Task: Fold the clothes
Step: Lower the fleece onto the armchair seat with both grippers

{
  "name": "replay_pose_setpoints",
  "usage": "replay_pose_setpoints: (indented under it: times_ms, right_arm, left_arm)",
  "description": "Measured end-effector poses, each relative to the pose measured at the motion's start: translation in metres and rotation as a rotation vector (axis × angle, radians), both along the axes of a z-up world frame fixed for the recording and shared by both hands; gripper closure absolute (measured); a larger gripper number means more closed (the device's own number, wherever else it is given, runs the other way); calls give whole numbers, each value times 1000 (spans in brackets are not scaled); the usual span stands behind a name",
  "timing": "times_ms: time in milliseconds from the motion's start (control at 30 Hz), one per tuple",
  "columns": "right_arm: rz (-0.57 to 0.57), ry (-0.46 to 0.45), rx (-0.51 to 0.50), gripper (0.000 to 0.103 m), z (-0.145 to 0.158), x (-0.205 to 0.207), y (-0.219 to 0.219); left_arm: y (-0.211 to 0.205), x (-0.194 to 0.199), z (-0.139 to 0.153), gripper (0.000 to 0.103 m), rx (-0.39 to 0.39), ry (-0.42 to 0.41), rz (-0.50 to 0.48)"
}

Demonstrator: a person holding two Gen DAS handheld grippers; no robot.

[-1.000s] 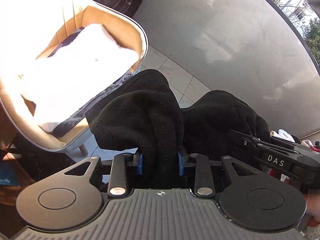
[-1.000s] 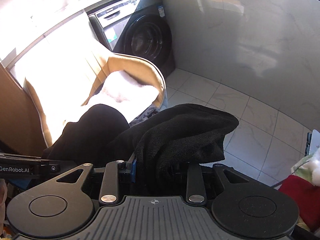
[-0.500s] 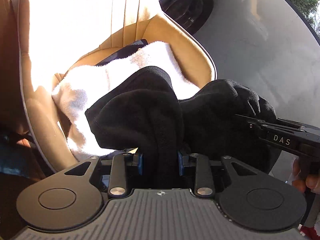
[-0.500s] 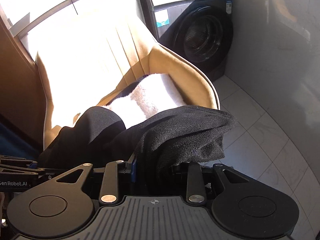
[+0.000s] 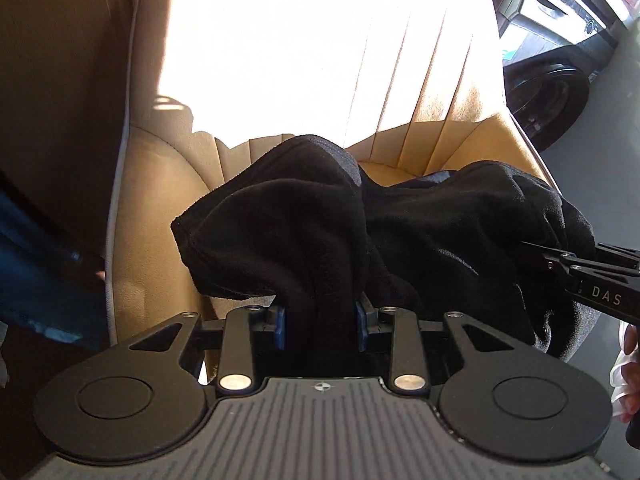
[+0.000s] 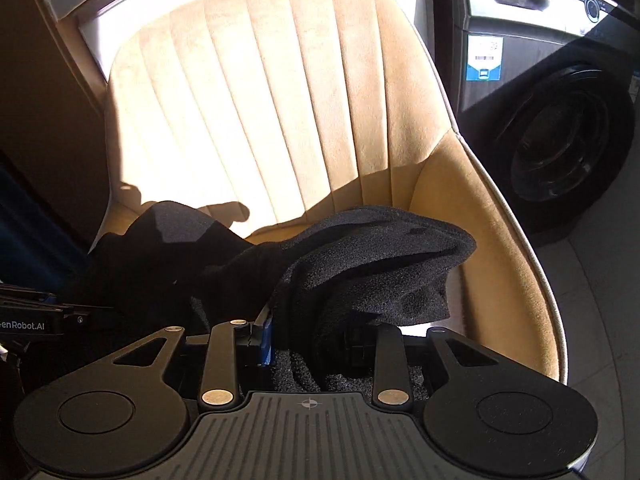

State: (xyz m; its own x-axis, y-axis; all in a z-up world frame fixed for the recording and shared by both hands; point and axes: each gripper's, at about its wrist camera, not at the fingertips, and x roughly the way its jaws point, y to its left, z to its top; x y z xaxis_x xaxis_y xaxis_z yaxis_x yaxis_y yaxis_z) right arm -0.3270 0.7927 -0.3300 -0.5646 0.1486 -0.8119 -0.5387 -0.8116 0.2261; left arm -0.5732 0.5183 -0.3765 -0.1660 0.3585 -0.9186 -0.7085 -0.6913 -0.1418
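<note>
— Where's the thick black fleece garment [image 5: 304, 216]?

— Bunched mid-frame over the tan ribbed velvet chair [image 6: 280, 92]; my left tool [image 5: 320, 316] and right tool [image 6: 316, 340] each clamp a fold.

— Risk?

— I'd say bulky folds slip free, or it lands crumpled on the seat.

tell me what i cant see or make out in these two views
- Seat of the chair: both views, covered by the black garment.
- Chair back: left view, washed out by sun glare.
- Right gripper's right pad: right view, buried in the garment.
- Garment type: bunched up.
</note>
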Motion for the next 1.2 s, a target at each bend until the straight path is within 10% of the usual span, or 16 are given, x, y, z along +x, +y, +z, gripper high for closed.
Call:
replay_pose_setpoints:
  times_ms: [233,367,433,533,800,1000,1067,1100,1200]
  right_arm:
    - [-50,-195,-45,65,-112,-19,21]
    - [-67,-186,23,52,-119,-11,6]
    - [-117,-144,68,12,-105,3,0]
    - [-229,-41,94,7,-79,40,0]
    - [-623,26,-215,29,-103,149,4]
    - [-695,30,-281,49,-137,156,-5]
    - [-726,53,-302,70,-141,156,-6]
    - [-741,63,-311,100,-142,156,-6]
    - [-828,16,-211,99,-118,160,-15]
  left_arm:
    - [19,-26,-101,59,-175,-116,-48]
    - [14,-19,-94,49,-173,-51,-129]
    - [8,-15,-80,42,-163,-5,-146]
    - [-6,-8,-55,31,-117,63,-132]
    - [-42,34,-24,31,-34,120,-125]
    - [-18,38,-83,32,-95,27,-143]
    - [-11,33,-105,34,-137,38,-133]
    - [-9,32,-110,34,-153,37,-135]
    - [-4,30,-120,34,-187,34,-153]
